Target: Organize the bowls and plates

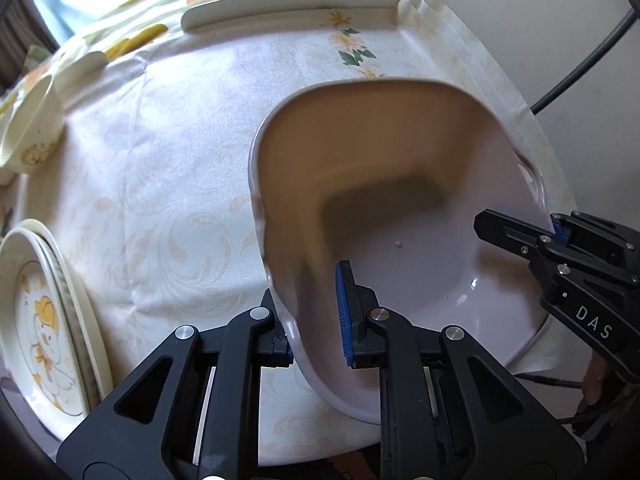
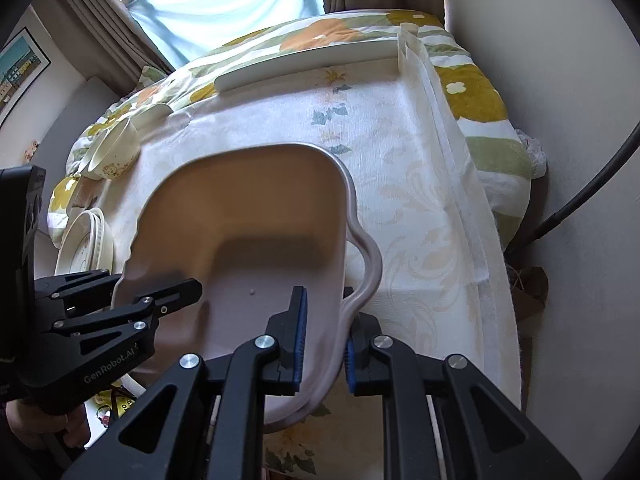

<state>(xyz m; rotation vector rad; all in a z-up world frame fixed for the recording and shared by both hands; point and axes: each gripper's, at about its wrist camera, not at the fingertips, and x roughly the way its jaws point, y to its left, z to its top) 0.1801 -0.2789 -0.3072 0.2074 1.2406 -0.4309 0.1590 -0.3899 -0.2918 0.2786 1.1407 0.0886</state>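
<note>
A large pale pink basin [image 1: 400, 200] with moulded handles hangs just over the white patterned tablecloth [image 1: 160, 160], held from both sides. My left gripper [image 1: 316, 312] is shut on its left rim, one blue pad inside the wall. My right gripper [image 2: 324, 340] is shut on the opposite rim beside a handle [image 2: 368, 256]. Each gripper also shows in the other's view, the right gripper [image 1: 560, 236] and the left gripper [image 2: 116, 300]. The basin [image 2: 248, 232] is empty. A stack of plates [image 1: 48, 320] with a duck picture lies at the left. A cream bowl [image 1: 32, 136] sits beyond it.
A long white dish [image 1: 288, 6] lies at the table's far edge. The plates [image 2: 82, 240] and the bowl [image 2: 114, 152] line the left side. A flowered quilt [image 2: 472, 92] and a window lie beyond. A wall and a black cable [image 2: 580, 192] stand at the right.
</note>
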